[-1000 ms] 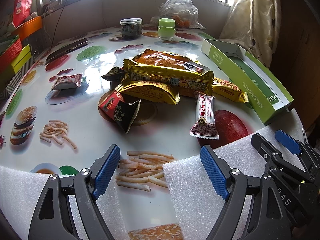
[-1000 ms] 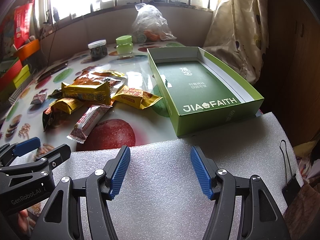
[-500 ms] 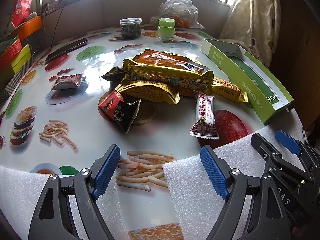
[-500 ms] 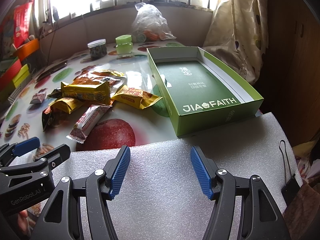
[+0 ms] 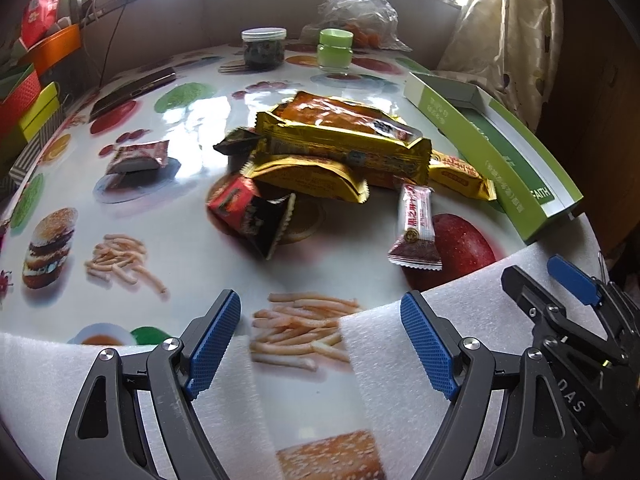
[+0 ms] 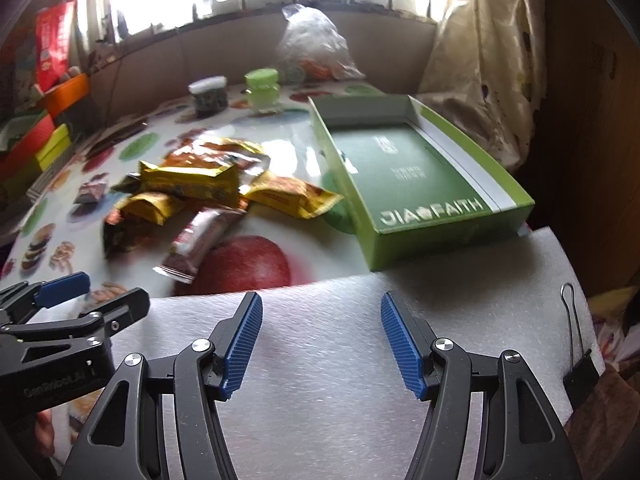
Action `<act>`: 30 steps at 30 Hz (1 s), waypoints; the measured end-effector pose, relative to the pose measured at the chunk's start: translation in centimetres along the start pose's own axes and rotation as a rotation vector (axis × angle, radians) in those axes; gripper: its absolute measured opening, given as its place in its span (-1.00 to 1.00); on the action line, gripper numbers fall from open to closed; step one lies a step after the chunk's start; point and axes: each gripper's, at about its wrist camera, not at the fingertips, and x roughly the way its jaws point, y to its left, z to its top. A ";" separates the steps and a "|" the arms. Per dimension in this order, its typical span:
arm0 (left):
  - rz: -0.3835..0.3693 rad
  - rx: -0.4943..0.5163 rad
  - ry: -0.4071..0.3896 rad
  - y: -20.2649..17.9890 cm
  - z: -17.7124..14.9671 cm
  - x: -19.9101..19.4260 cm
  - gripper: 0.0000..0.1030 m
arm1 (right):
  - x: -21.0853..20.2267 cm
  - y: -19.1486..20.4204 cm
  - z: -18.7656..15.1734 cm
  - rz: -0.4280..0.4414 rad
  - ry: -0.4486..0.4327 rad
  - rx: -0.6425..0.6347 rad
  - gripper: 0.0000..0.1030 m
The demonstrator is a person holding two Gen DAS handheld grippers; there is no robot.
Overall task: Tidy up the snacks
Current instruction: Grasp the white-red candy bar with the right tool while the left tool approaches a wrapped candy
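Our left gripper [image 5: 320,340] sits low at the near edge of the table [image 5: 200,264], pointing at the snacks. Its two blue pads are wide apart and nothing is between them. Our right gripper [image 6: 322,340] is just beside it, over a sheet of white foam [image 6: 340,360]. Its pads are wide apart too, and it holds nothing.

The pile of snacks [image 5: 340,148] lies in the middle of the table, well ahead of both grippers. A long yellow bag [image 5: 344,146] lies on top, with an orange bag [image 5: 332,112] behind it. A red and black pack [image 5: 248,216] is at the front of the pile. A red and white bar [image 5: 416,228] lies over a picture of an apple. A small dark red pack [image 5: 136,156] lies alone to the left.

The green box [image 6: 408,184] is open and lies to the right of the pile, nothing in it. One yellow bag [image 6: 292,198] almost touches its side.

At the far end stand a dark jar [image 5: 263,48], a green jar [image 5: 335,50] and a clear plastic bag [image 5: 356,12]. A black clip [image 6: 578,360] holds the foam's edge.
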 end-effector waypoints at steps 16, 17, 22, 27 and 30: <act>0.067 -0.154 -0.058 7.6 2.7 -1.5 0.61 | 3.8 4.9 4.4 0.203 0.076 -0.030 0.17; 0.076 -0.169 -0.058 8.3 2.9 -1.5 0.61 | 4.2 5.2 4.5 0.201 0.085 -0.031 0.15; 0.119 -0.215 -0.063 11.0 3.6 -1.2 0.61 | 5.4 5.7 4.4 0.169 0.120 -0.044 -0.07; 0.136 -0.270 -0.054 13.9 4.6 -0.2 0.60 | 5.9 5.7 4.3 0.137 0.124 -0.064 -0.50; 0.140 -0.295 -0.046 15.2 5.3 0.5 0.60 | 5.9 5.2 4.3 0.125 0.118 -0.053 -0.64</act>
